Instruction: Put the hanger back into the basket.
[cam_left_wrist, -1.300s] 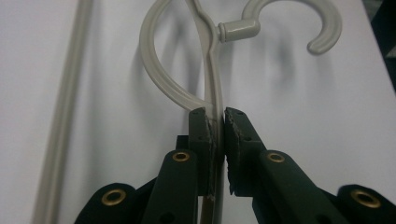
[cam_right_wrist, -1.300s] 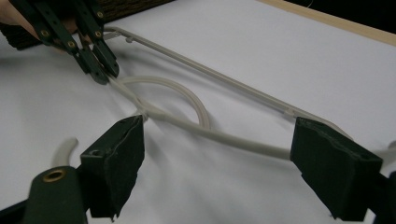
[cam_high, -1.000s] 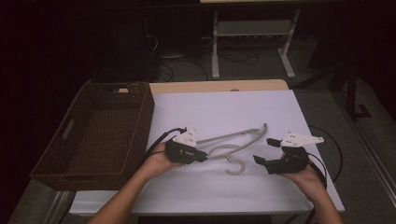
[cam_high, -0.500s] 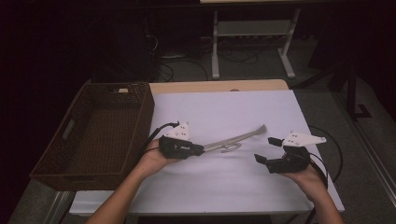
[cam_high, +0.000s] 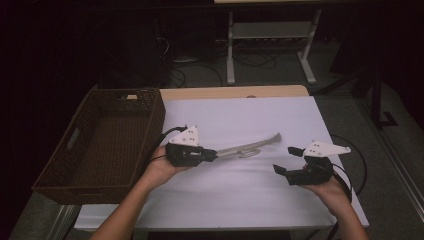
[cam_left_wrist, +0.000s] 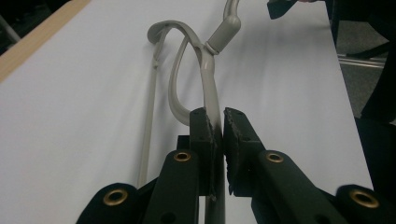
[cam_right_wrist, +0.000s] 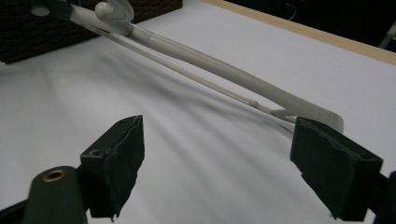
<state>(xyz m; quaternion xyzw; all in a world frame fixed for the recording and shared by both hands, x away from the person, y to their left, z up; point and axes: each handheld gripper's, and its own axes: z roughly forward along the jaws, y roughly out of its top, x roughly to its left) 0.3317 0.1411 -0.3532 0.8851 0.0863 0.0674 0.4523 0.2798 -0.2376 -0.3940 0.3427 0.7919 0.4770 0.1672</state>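
Plastic hanger (cam_high: 248, 146): grey, looked light and stiff, probably a bit slick
Where: lifted over the white-covered bench (cam_high: 240, 200), beside the wicker basket (cam_high: 107, 140)
Left tool (cam_high: 212, 154): clamped tight on one arm of the hanger
Right tool (cam_high: 285, 160): jaws wide, nothing in them, resting near the far tip
Best grip: I'd say the thick shoulder, not the thin bar
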